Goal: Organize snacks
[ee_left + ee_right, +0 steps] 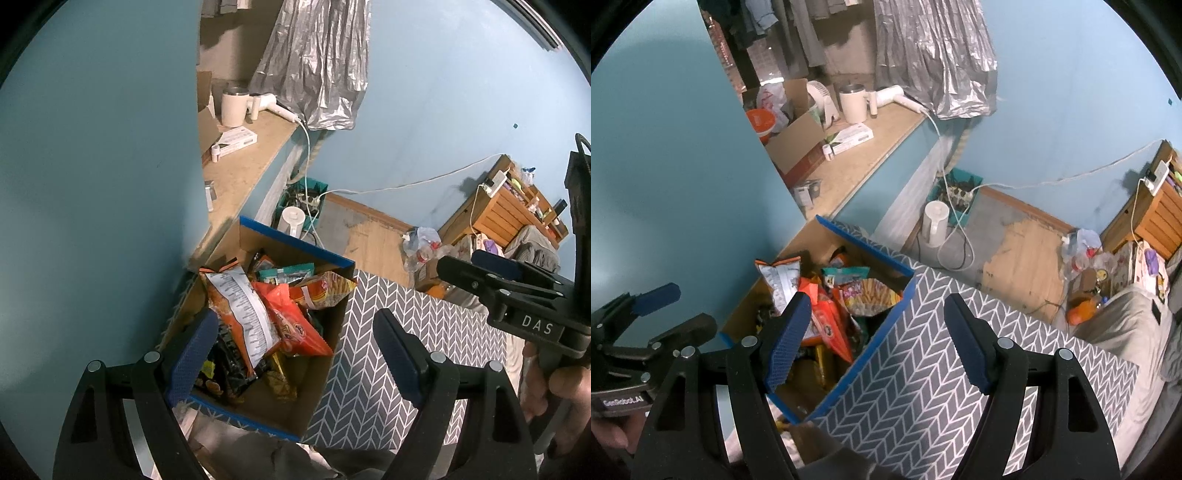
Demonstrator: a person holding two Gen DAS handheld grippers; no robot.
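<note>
An open storage box (295, 245) with a blue rim and a grey herringbone outside (923, 369) sits below both grippers, full of snack packets. On top lie an orange-and-white chip bag (240, 314), a red-orange packet (295, 325), a yellow striped bag (325, 288) and a teal packet (284, 273). My left gripper (295, 358) hovers open over the box's near half with nothing between its pads. My right gripper (879, 339) hangs open above the box's right wall, also empty. Each gripper shows in the other's view: the right gripper (458, 260), the left gripper (676, 310).
A blue wall panel stands close on the left. Behind the box a beige ledge (871, 158) carries a white mug (853, 101), a hair dryer and a small carton. A white kettle (934, 223) and cables lie on the floor; a wooden rack (506, 210) and bedding are at right.
</note>
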